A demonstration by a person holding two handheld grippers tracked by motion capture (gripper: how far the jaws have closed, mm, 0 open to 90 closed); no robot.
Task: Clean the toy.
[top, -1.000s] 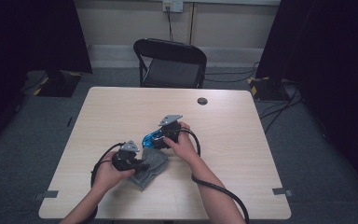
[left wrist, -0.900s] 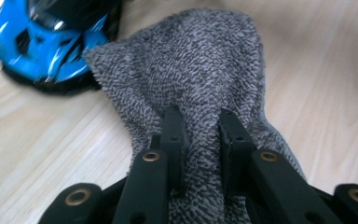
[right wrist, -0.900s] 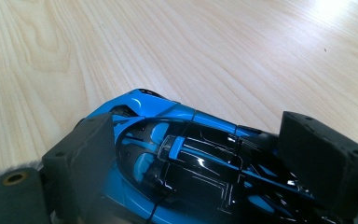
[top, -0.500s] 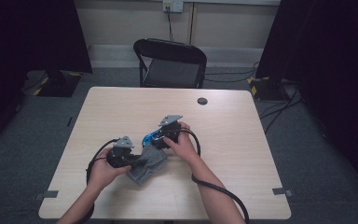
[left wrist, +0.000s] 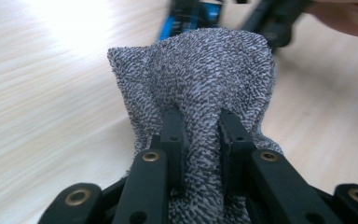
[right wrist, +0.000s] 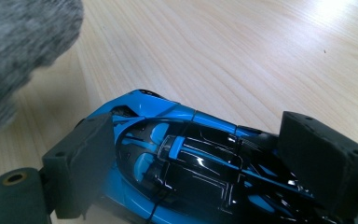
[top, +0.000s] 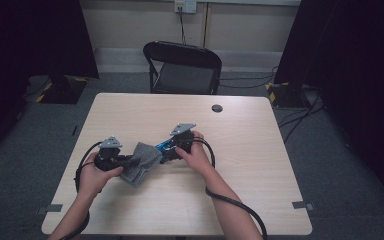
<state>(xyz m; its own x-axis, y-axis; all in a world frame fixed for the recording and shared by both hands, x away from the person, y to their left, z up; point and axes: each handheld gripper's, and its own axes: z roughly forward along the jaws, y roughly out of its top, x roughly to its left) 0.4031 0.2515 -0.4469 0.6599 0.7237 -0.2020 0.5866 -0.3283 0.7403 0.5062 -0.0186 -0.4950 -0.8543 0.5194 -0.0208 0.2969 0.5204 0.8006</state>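
- Left gripper [top: 130, 161] has shifted left since the earlier frame, dragging the grey cloth [top: 141, 162] off the blue toy car [top: 164, 147]; fingers clenched on cloth.
- Right gripper [top: 172, 149]: fingers grasping car, mid-desk [top: 260, 150].
- Judgement: wiping stroke done.

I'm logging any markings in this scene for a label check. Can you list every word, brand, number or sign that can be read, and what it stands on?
None can be read.
Toy car, held in the right gripper: blue and black bodywork, no lettering seen.
Grey cloth, pinched in the left gripper: plain knit, no tag visible.
Wall socket: too small to tell.
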